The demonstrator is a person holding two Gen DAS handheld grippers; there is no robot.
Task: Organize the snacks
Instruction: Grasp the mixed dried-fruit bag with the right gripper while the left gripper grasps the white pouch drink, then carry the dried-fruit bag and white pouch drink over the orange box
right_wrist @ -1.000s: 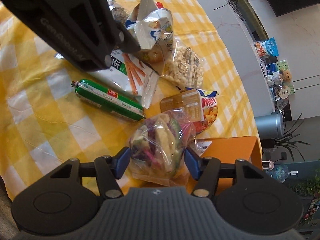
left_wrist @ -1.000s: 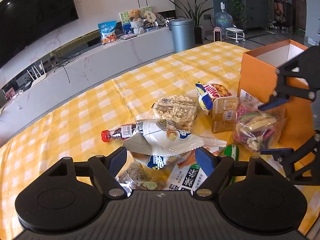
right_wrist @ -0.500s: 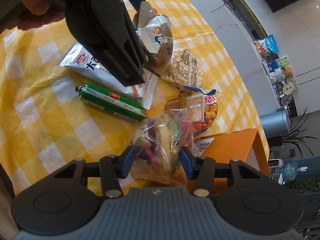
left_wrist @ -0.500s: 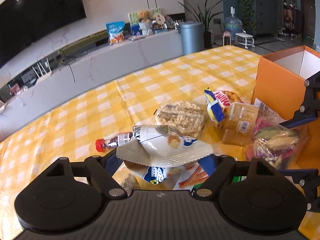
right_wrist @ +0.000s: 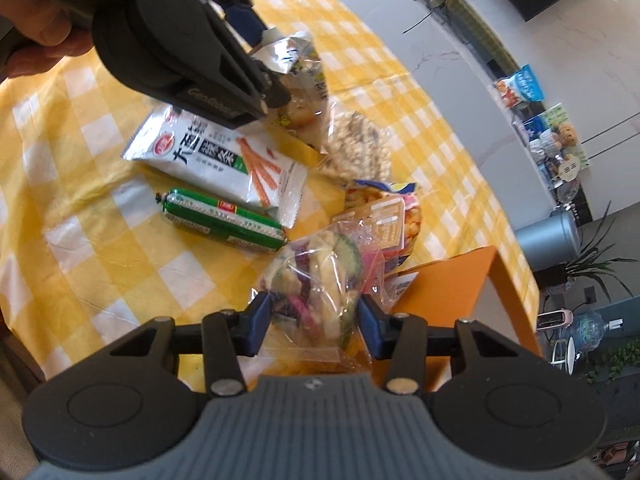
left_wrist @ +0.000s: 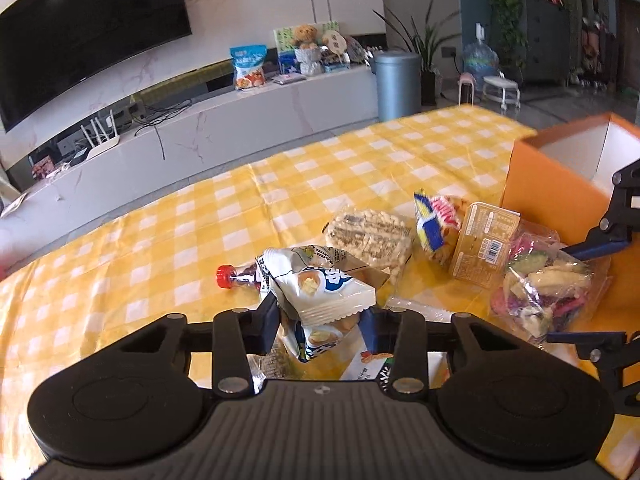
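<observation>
On the yellow checked bench (left_wrist: 320, 168), the big change over the last second is the left gripper (left_wrist: 320, 322): its fingers were spread wide over the pile a second ago, and now they're closing in on the white cream-puff snack bag (left_wrist: 320, 284), pads pinching its crumpled lower end, with the bag tipped up above the bench instead of lying flat on the heap. The right gripper (right_wrist: 314, 318) is doing much the same, fingers closing a bit more on the clear bag of mixed veggie chips (right_wrist: 320, 276), which sits squeezed between the blue pads just beside the orange box (left_wrist: 556, 192). So both hands have a snack each now, and I'd guess the next bit is carrying them over the box's open top. Left on the bench: the green sausage (right_wrist: 224, 220), the white stick-snack pack (right_wrist: 224, 164), the puffed-grain bag (left_wrist: 370, 236), the little red-capped bottle (left_wrist: 236, 274) and a couple of packs near the box.
</observation>
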